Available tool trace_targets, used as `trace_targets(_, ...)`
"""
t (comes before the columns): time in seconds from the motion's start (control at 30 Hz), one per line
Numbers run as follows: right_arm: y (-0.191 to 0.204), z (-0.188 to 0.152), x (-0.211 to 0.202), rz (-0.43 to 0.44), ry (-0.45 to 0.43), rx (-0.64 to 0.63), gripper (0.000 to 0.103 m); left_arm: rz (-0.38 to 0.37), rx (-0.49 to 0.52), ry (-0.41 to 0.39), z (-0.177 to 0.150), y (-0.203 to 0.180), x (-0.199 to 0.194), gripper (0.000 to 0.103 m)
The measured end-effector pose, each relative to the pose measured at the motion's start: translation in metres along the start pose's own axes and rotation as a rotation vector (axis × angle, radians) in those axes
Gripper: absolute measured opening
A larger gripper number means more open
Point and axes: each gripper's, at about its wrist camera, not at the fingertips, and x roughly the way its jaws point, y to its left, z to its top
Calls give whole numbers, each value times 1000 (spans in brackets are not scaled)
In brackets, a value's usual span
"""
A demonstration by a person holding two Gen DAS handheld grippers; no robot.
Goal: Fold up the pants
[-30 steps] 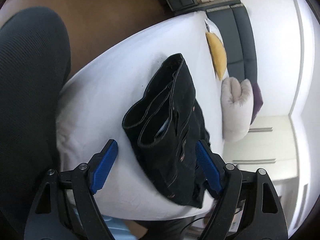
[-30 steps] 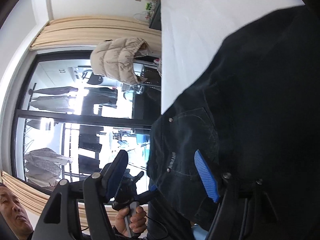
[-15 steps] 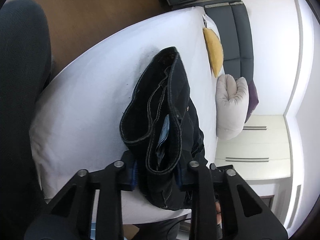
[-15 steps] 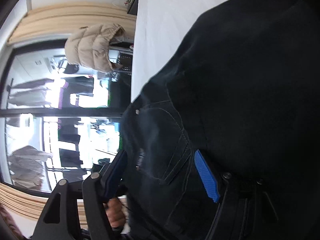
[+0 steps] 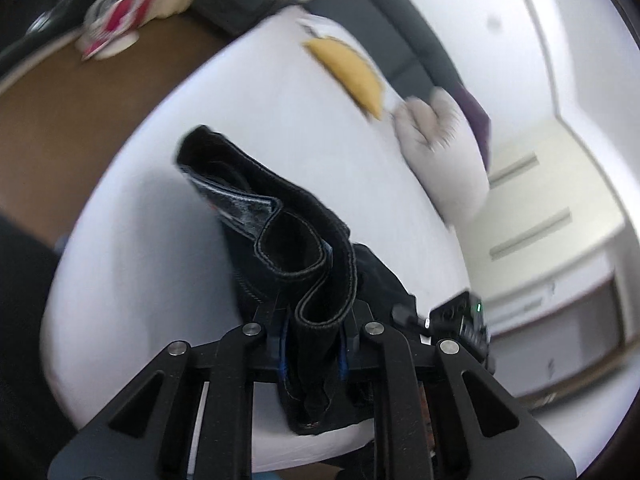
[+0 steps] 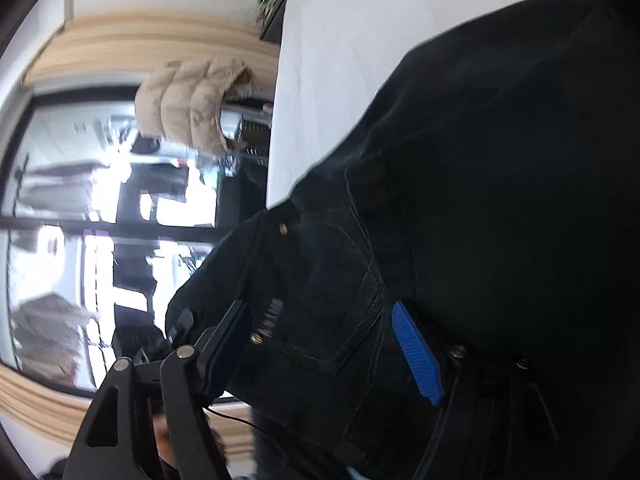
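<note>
Left gripper (image 5: 312,344) is clamping a bunched stack of hems on the black jeans (image 5: 280,240), its 2 blue pads pressed hard against the denim from either side. Right gripper (image 6: 320,344) is standing spread, its jaws straddling the back pocket (image 6: 332,300) without pinching it; the blue fingers (image 6: 416,356) are lying apart on the cloth.

To do this step well, I judge the left grip should be holding every layer together while carrying the leg ends over toward the waistband, and the right should be pinning or pinching the pocket end so it is not dragging.

Relative to the white table (image 5: 280,100), the jeans are lying at its near edge, partly overhanging, with the lifted hems sitting between the left fingers.
</note>
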Motion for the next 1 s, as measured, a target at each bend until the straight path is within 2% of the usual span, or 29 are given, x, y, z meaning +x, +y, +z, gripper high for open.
trace_targets(0.13,9,8,-34,51,-41,-17,80,4,228,34,-16,-67,30,15)
trace_targets(0.2,16,13,-51,71,-52,-33,84,11,360,62,-32,-99,52,15)
trace_targets(0.33,24,18,-71,83,-57,-76,89,25,560,133,-71,-144,92,15)
trace_targets(0.5,23,20,-66,23,-16,-101,89,38,682,217,-113,-166,127,14)
trace_targets(0.67,7,32,-45,-19,21,-51,89,62,771,217,-130,-181,146,13)
trace_targets(0.7,7,35,-43,-25,18,-54,86,66,784,214,-133,-183,147,13)
trace_targets(0.77,12,44,-37,-46,25,-80,71,72,799,215,-138,-184,145,13)
trace_targets(0.83,18,51,-33,-76,45,-109,38,73,803,219,-139,-184,148,13)
trace_targets(1.0,25,52,-35,-155,47,-152,18,61,812,231,-150,-184,140,13)
